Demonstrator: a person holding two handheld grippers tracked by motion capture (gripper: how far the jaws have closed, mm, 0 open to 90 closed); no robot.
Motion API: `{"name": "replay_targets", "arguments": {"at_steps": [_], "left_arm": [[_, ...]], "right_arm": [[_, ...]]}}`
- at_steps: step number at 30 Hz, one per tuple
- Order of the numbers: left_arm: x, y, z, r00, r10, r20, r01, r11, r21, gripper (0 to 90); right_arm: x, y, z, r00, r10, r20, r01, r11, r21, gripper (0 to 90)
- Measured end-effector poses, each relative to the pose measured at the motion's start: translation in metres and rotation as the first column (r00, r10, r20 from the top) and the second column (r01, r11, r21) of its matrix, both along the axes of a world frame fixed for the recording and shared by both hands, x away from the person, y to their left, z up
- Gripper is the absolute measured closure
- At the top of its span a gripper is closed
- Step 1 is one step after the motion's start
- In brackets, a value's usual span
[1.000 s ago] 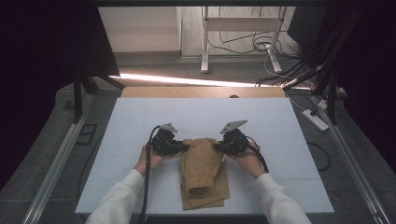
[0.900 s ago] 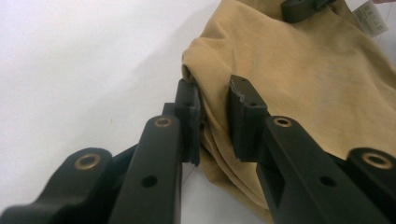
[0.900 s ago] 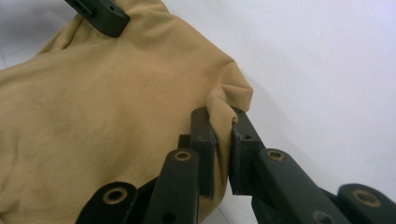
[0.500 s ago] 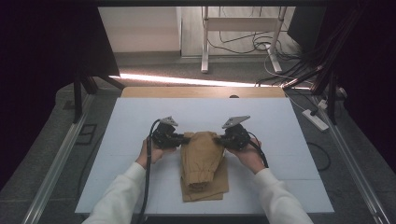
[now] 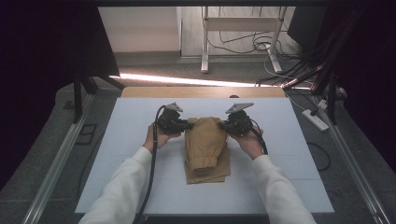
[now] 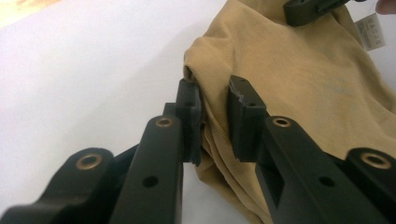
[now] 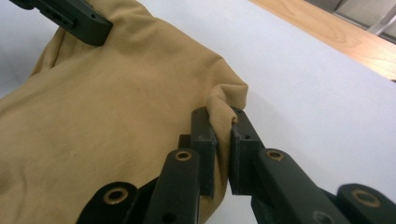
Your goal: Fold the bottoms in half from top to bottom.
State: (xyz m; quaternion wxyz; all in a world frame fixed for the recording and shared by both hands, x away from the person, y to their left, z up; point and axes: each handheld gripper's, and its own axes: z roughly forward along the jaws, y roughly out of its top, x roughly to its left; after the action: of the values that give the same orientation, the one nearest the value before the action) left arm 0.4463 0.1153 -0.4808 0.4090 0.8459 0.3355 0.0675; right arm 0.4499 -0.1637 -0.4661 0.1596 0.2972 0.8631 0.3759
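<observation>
From the high view, you held the left gripper (image 5: 183,124) and the right gripper (image 5: 225,125) at opposite top corners of the tan garment (image 5: 205,148), which lay near the middle of the white table (image 5: 126,140), its upper end raised between your hands and its lower end folded on the surface. In the left gripper view, your jaws stood narrow with a fold of the garment's (image 6: 299,88) edge pinched between them, and the other gripper's jaw showed at the far corner beside a small white label (image 6: 372,31). In the right gripper view, your jaws were nearly closed, clamping a bunched corner of the garment (image 7: 116,107) above the table (image 7: 317,93).
</observation>
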Motion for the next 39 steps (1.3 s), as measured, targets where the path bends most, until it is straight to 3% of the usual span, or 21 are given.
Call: {"name": "replay_targets", "arguments": {"at_steps": [8, 15, 16, 17, 18, 19, 20, 22, 27, 34, 39], "left_arm": [[0.021, -0.005, 0.001, 0.9997, 0.024, -0.001, -0.024, 0.9996, 0.017, 75.4], [0.024, -0.004, 0.0, 0.9988, 0.049, 0.0, -0.049, 0.9987, 0.016, 70.8], [0.024, -0.003, 0.0, 0.998, 0.064, 0.001, -0.064, 0.9978, 0.015, 66.1], [0.024, -0.002, 0.0, 0.9969, 0.078, -0.001, -0.078, 0.9969, 0.011, 56.4], [0.024, -0.002, 0.0, 0.9964, 0.084, -0.012, -0.083, 0.9964, 0.018, 39.4], [0.023, -0.003, 0.001, 0.9959, 0.09, -0.007, -0.089, 0.9951, 0.042, 24.4], [0.022, -0.003, 0.002, 0.9959, 0.09, 0.001, -0.09, 0.9943, 0.057, 21.1], [0.019, -0.003, 0.003, 0.9976, 0.069, -0.007, -0.068, 0.9962, 0.053, 20.3], [0.012, -0.006, 0.004, 0.9988, 0.048, -0.005, -0.048, 0.9962, 0.073, 20.4], [-0.002, -0.002, 0.003, 0.9998, 0.019, 0.0, -0.019, 0.9977, 0.065, 20.2], [-0.016, 0.003, 0.006, 0.9999, 0.006, 0.009, -0.006, 0.9992, 0.039, 20.4]], "right_arm": [[0.019, 0.0, -0.001, 0.9991, -0.04, 0.018, 0.04, 0.9992, 0.004, 83.0], [0.029, -0.001, -0.007, 0.999, -0.044, 0.007, 0.044, 0.9988, 0.02, 82.4], [0.029, 0.0, -0.008, 0.9988, -0.048, 0.005, 0.048, 0.9986, 0.021, 80.9], [0.03, 0.0, -0.01, 0.9984, -0.055, 0.008, 0.055, 0.9983, 0.016, 71.7], [0.031, 0.0, -0.011, 0.9973, -0.071, 0.019, 0.071, 0.9974, 0.011, 49.6], [0.032, 0.0, -0.012, 0.9957, -0.093, 0.006, 0.092, 0.9955, 0.02, 42.3], [0.032, 0.0, -0.013, 0.9944, -0.106, -0.01, 0.106, 0.994, 0.027, 42.0], [0.032, -0.002, -0.014, 0.9949, -0.089, -0.048, 0.091, 0.995, 0.041, 38.9], [0.028, 0.0, -0.015, 0.9944, -0.024, -0.103, 0.026, 0.9996, 0.014, 37.8], [0.016, -0.002, -0.014, 0.9933, 0.029, -0.112, -0.027, 0.9994, 0.022, 36.1], [0.005, -0.009, -0.015, 0.9927, 0.036, -0.115, -0.032, 0.999, 0.031, 35.6]]}}
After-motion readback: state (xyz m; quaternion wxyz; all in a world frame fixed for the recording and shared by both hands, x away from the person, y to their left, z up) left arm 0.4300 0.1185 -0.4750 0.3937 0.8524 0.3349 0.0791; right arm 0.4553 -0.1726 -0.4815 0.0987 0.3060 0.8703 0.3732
